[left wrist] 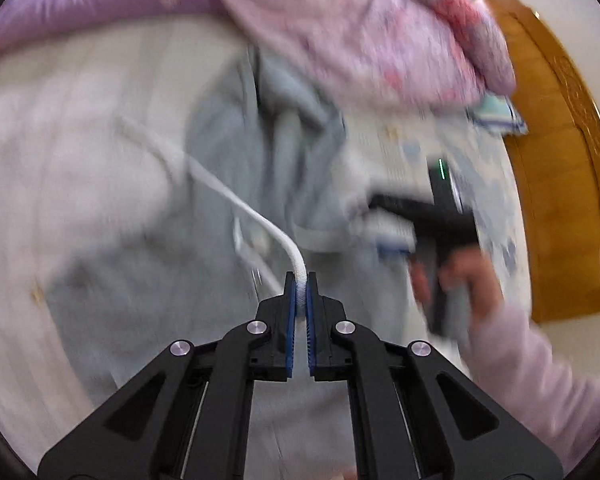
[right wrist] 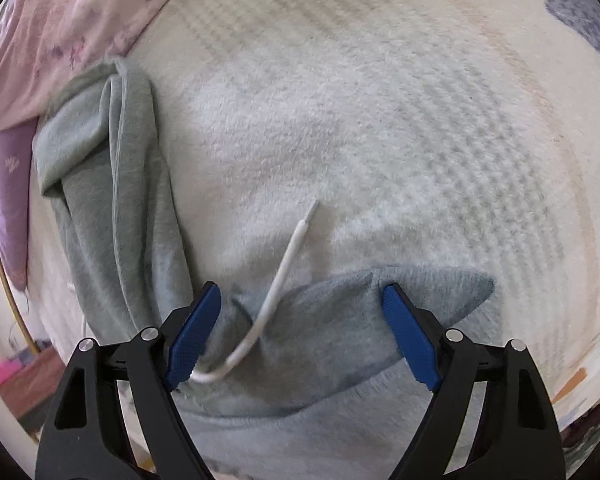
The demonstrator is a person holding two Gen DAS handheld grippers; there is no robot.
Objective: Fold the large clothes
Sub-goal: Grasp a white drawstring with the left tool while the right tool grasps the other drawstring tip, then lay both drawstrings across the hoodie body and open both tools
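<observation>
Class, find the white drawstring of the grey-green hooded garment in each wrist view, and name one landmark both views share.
Left wrist view: the white drawstring runs from centre-left down to the lower middle, where the left tool is shut on it.
Right wrist view: a white drawstring lies lower centre, between the open pads of the right tool; whether it is the same cord end is unclear.
Shared landmark: the pink floral quilt.

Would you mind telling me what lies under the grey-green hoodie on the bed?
The grey-green hoodie lies on a fuzzy white blanket, which shows all around it. Whatever is beneath the blanket is covered. A white drawstring rests on top of the hoodie.
</observation>
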